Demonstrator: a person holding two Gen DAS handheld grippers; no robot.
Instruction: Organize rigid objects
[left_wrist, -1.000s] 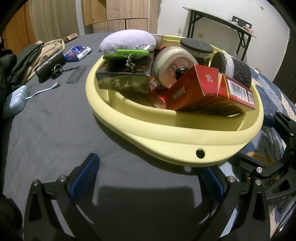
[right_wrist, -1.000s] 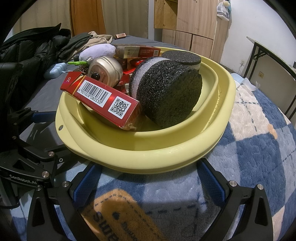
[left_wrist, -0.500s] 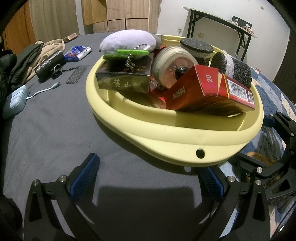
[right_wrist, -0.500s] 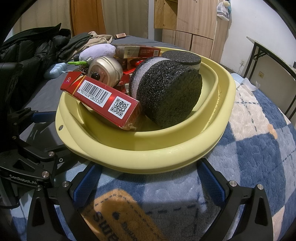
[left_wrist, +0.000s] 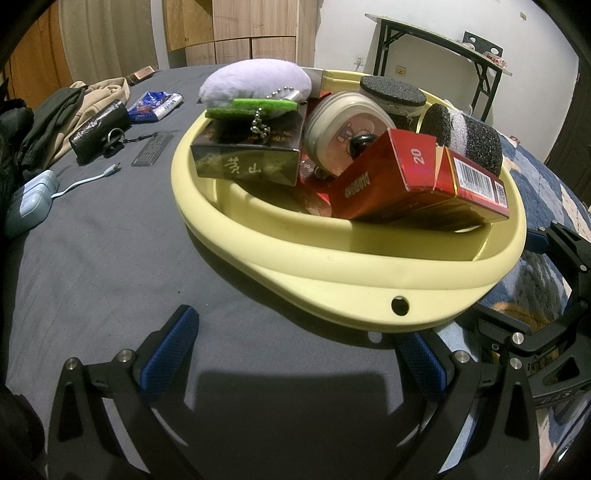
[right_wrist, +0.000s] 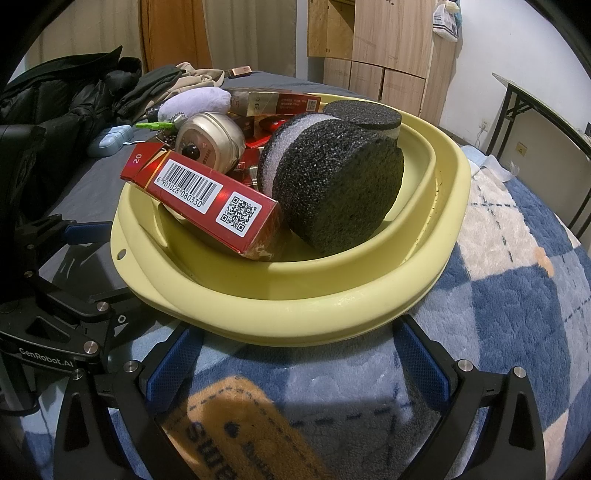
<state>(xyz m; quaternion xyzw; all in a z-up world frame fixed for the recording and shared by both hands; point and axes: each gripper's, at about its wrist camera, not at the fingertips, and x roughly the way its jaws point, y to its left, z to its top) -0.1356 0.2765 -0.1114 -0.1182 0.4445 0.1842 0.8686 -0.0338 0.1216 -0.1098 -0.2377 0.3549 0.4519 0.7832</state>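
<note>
A yellow basin (left_wrist: 332, 280) (right_wrist: 332, 306) sits on the bed and holds a red cigarette carton (left_wrist: 417, 184) (right_wrist: 207, 199), a dark box (left_wrist: 251, 155), a round tin (left_wrist: 343, 129) (right_wrist: 210, 136), two black foam discs (right_wrist: 332, 188) (left_wrist: 465, 133) and a lilac plush keychain (left_wrist: 255, 85). My left gripper (left_wrist: 295, 354) is open and empty just in front of the basin's near rim. My right gripper (right_wrist: 295, 362) is open and empty at the basin's other side, its fingers straddling the rim's width below it.
In the left wrist view the grey sheet holds a black pouch (left_wrist: 98, 129), a blue packet (left_wrist: 155, 105), a small comb (left_wrist: 153, 149), a pale blue device with cable (left_wrist: 29, 203) and clothes (left_wrist: 55, 118). A blue checked blanket (right_wrist: 498, 332) lies right. A folding table (left_wrist: 443, 48) stands behind.
</note>
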